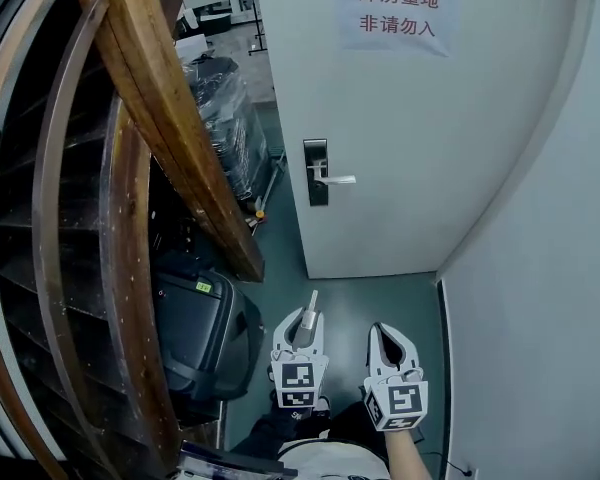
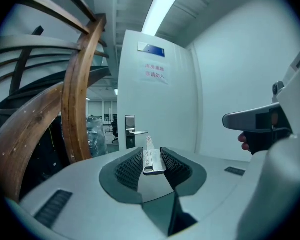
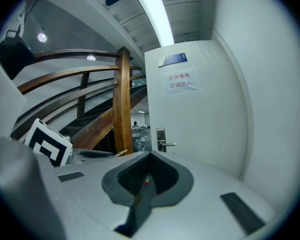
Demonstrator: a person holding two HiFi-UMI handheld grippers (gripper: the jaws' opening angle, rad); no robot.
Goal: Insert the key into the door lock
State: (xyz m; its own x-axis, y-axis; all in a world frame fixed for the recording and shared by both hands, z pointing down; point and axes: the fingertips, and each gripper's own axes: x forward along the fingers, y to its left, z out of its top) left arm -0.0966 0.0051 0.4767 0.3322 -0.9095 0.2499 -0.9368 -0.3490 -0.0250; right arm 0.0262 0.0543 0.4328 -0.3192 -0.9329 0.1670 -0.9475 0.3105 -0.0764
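Left gripper (image 2: 152,153) fingers (image 2: 129,167) pinch silver key (image 2: 153,163); blade aimed at door (image 2: 175,114) lock (image 2: 130,132) ahead.

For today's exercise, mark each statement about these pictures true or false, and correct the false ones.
1. The left gripper holds a silver key between its fingers. True.
2. The key is in the door lock. False: it is well short of the door, pointing towards it.
3. A paper sign hangs on the door above the handle. True.
4. The right gripper holds a second key. False: its fingers are together with nothing between them.
5. In the head view, the wooden staircase stands to the right of the door. False: it is to the left.
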